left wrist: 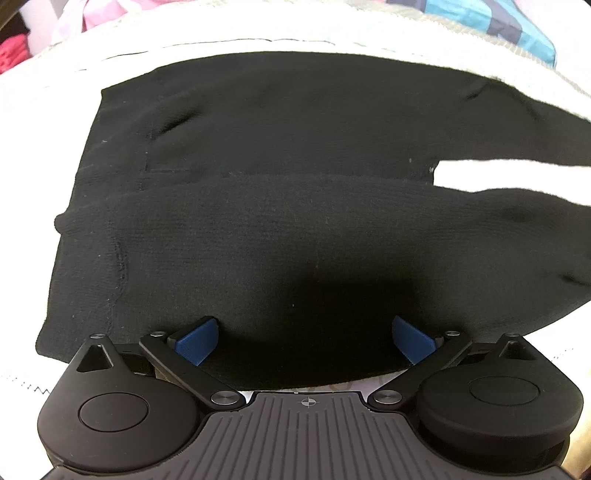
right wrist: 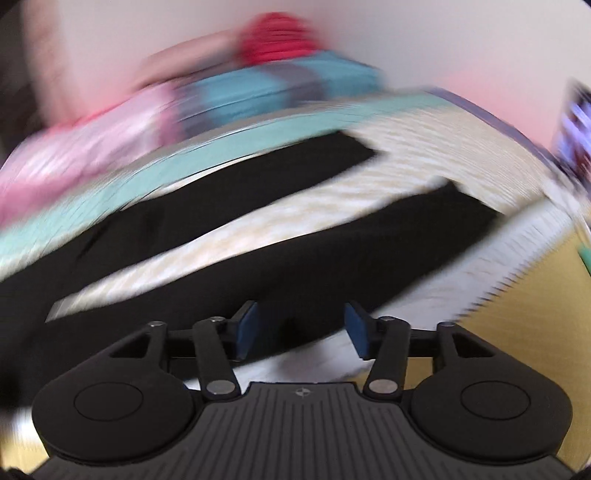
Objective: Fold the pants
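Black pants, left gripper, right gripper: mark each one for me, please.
black pants (left wrist: 295, 147), left wrist view, upper flat panel.
left gripper (left wrist: 304, 341), left wrist view, midway between the blue pads.
right gripper (right wrist: 299, 330), right wrist view, midway between the blue pads.

Bare sheet strip (right wrist: 280, 218) btwn pant legs (right wrist: 369, 251); clothes pile (right wrist: 258, 92) blocks far edge.

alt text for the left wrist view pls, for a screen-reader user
Black pants lie flat on a pale cloth surface, legs running right. The left tongs hang open above their near edge, holding nothing. Colourful laundry sits blurred at the far edge.
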`<state>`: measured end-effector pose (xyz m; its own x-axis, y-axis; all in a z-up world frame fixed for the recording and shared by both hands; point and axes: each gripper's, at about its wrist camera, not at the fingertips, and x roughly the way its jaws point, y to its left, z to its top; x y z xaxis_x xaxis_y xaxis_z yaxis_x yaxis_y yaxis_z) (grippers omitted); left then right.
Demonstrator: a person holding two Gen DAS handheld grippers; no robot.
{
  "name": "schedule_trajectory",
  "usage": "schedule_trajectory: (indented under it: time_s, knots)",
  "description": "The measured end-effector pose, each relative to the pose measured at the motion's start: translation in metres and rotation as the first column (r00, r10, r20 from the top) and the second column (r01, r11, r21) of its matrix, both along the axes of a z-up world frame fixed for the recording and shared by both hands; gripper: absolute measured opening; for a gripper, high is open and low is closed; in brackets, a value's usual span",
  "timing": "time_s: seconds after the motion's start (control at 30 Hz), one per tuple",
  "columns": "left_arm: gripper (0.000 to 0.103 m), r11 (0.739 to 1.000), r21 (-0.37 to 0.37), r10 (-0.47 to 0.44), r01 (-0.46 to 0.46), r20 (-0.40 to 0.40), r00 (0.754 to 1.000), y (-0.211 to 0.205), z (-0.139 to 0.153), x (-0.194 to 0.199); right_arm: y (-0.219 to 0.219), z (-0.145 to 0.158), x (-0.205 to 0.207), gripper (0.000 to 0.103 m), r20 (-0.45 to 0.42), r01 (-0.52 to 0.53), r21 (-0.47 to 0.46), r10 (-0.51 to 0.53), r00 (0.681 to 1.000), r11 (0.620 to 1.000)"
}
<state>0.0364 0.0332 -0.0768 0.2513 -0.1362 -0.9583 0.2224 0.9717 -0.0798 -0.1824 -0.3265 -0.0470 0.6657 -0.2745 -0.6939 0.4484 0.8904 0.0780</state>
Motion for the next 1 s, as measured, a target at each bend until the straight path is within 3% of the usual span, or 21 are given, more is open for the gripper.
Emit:
schedule_trajectory:
  time_s: [0.13, 0.27, 0.4, 0.47, 0.5, 0.53, 0.63, 0.7, 0.77, 0.83, 0.87, 0.93, 1.0]
  knots:
    - [0.103, 0.999, -0.043, 0.03, -0.028, 0.024, 0.999, 0.011, 0.009, 0.002, 0.064, -0.007, 0.015, 0.059, -0.051, -0.275, -0.044, 0.272, 0.961, 0.96]
    - [0.103, 0.999, -0.018, 0.032, -0.031, 0.043, 0.999, 0.019, 0.008, 0.007, 0.099, -0.012, 0.042, 0.051, -0.107, -0.415, -0.012, 0.411, 0.905, 0.91]
    - [0.103, 1.0, 0.015, 0.017, -0.018, 0.052, 0.999, 0.019, 0.005, 0.009, 0.115, -0.021, 0.065, 0.053, -0.155, -0.426, -0.035, 0.416, 0.896, 0.904]
    - [0.103, 0.999, 0.032, 0.004, -0.005, 0.047, 0.999, 0.018, -0.003, 0.009, 0.116, -0.031, 0.071, 0.046, -0.188, -0.403, -0.018, 0.392, 0.9, 0.915]
    - [0.103, 0.999, 0.038, -0.007, 0.005, 0.057, 0.998, 0.018, -0.004, 0.007, 0.116, -0.029, 0.069, 0.033, -0.178, -0.397, -0.032, 0.386, 0.905, 0.917]
    - [0.103, 0.999, 0.046, -0.021, 0.018, 0.068, 0.997, 0.017, -0.004, 0.005, 0.116, -0.027, 0.067, 0.013, -0.19, -0.385, -0.052, 0.369, 0.91, 0.921]
    - [0.103, 0.998, 0.049, -0.042, 0.038, 0.079, 0.996, 0.018, -0.003, -0.001, 0.11, -0.015, 0.053, 0.007, -0.195, -0.392, -0.03, 0.379, 0.905, 0.92]
    - [0.103, 0.998, 0.036, -0.048, 0.045, 0.083, 0.995, 0.023, -0.002, -0.004, 0.11, -0.019, 0.044, 0.006, -0.268, -0.426, -0.024, 0.405, 0.874, 0.904]
    - [0.103, 0.998, 0.033, -0.057, 0.054, 0.087, 0.995, 0.025, -0.002, -0.007, 0.111, -0.017, 0.036, 0.007, -0.278, -0.41, -0.054, 0.381, 0.882, 0.911]
    - [0.103, 0.998, 0.036, -0.058, 0.055, 0.088, 0.994, 0.027, 0.0, -0.01, 0.114, -0.005, 0.031, 0.014, -0.213, -0.403, -0.06, 0.382, 0.899, 0.913]
    - [0.103, 0.998, 0.037, -0.054, 0.051, 0.088, 0.995, 0.028, 0.001, -0.011, 0.118, -0.001, 0.031, 0.021, -0.178, -0.412, -0.054, 0.398, 0.9, 0.909]
    - [0.103, 0.999, 0.036, -0.044, 0.041, 0.09, 0.995, 0.025, 0.002, -0.01, 0.13, 0.002, 0.037, 0.059, -0.147, -0.452, -0.058, 0.44, 0.886, 0.89]
    - [0.103, 0.999, 0.03, -0.031, 0.028, 0.094, 0.995, 0.022, 0.002, -0.005, 0.143, -0.003, 0.048, 0.062, -0.152, -0.501, -0.089, 0.485, 0.861, 0.861]
